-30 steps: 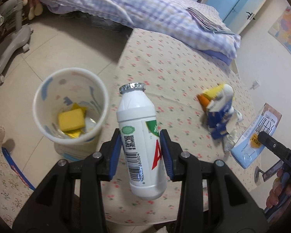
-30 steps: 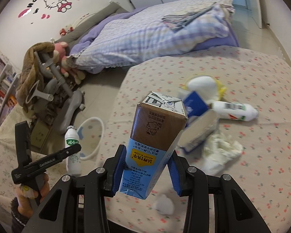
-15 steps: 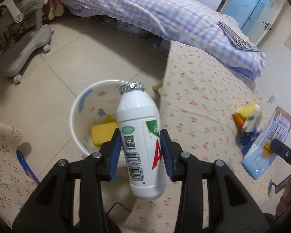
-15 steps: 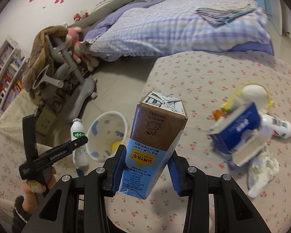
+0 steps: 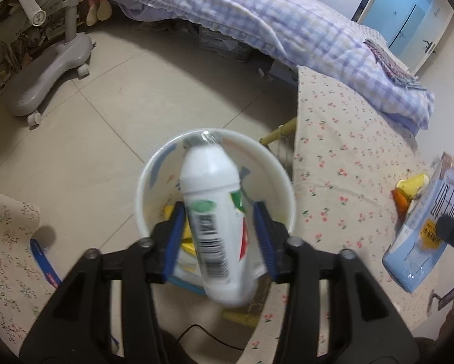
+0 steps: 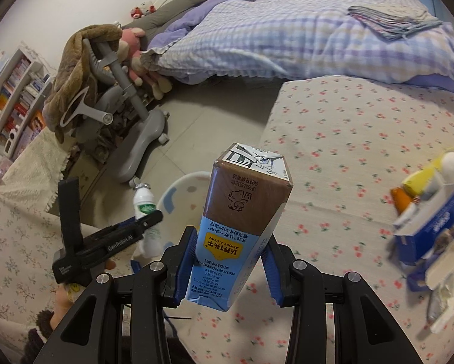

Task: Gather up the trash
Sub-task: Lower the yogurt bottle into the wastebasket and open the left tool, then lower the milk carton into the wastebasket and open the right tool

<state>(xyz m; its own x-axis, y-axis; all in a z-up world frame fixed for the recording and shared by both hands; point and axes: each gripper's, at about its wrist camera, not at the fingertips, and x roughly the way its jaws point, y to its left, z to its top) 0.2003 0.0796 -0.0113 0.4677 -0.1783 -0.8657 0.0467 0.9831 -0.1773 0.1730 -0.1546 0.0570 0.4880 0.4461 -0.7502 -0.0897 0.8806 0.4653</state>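
Trash went toward the bin in a child's bedroom as a person worked two hand-held grippers over a tiled floor. The left gripper (image 5: 219, 236) hung above the white waste bin (image 5: 283, 179), its jaws having just been opening; the blue pads (image 5: 175, 236) stood clear of the white drink bottle (image 5: 215, 212) on both sides, leaving narrow gaps. The bottle, blurred and tilted with its foil cap away from the camera, lay between the pads directly over the bin's mouth, where yellow scraps (image 5: 187, 244) showed at the bottom.

The right gripper (image 6: 228, 261) pinched a brown-and-blue milk carton (image 6: 242, 221) between its blue pads, holding it upside down and upright above the edge of a table covered in a flowered cloth (image 6: 348, 139). In the right wrist view the bin's rim (image 6: 178, 188) showed beyond the carton, with the other gripper and the small bottle just left of it.

More litter sat on the cloth to the right: an open blue box (image 6: 433, 227), crumpled white paper (image 6: 448, 288) and yellow and orange wrappers (image 6: 408, 188). A bed with a checked purple quilt (image 6: 287, 30) and a grey wheeled chair (image 6: 136, 139) stood behind.
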